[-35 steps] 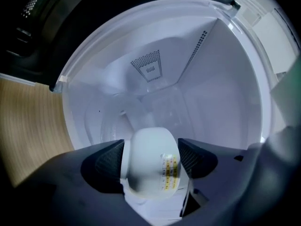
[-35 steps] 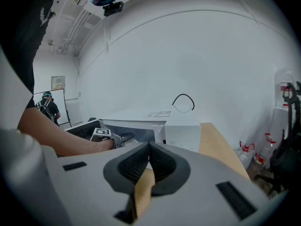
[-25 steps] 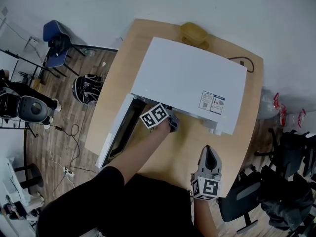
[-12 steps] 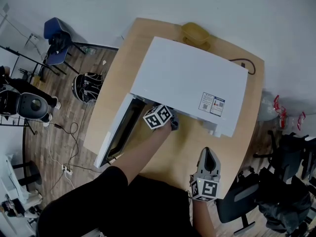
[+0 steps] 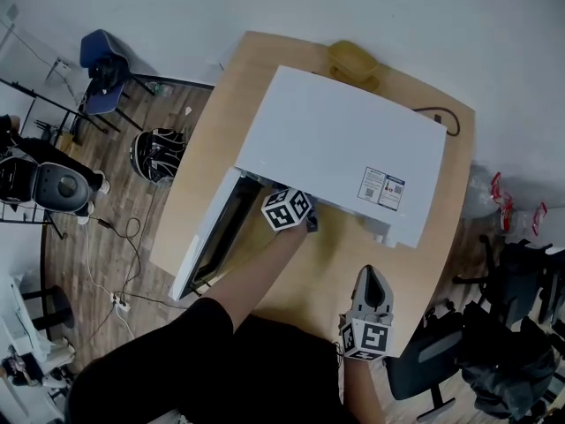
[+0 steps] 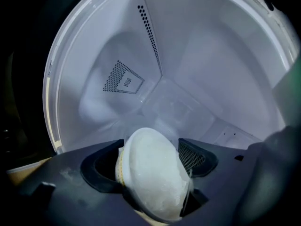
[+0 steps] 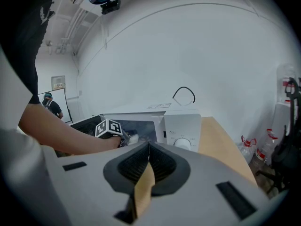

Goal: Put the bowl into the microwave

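Head view: left tongs (image 5: 308,223) reach into the boxy white microwave (image 5: 344,144) on the wooden worktop (image 5: 424,246); right tongs (image 5: 369,290) hover near its front edge.

Left gripper view: they're pinching the round white bowl (image 6: 153,173) inside the cavity. Looks like insertion; next, lower and release.

Right gripper view: pressed together, empty.

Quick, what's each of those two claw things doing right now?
Left gripper: closed on the bowl, reaching into the microwave.
Right gripper: closed, holding nothing.
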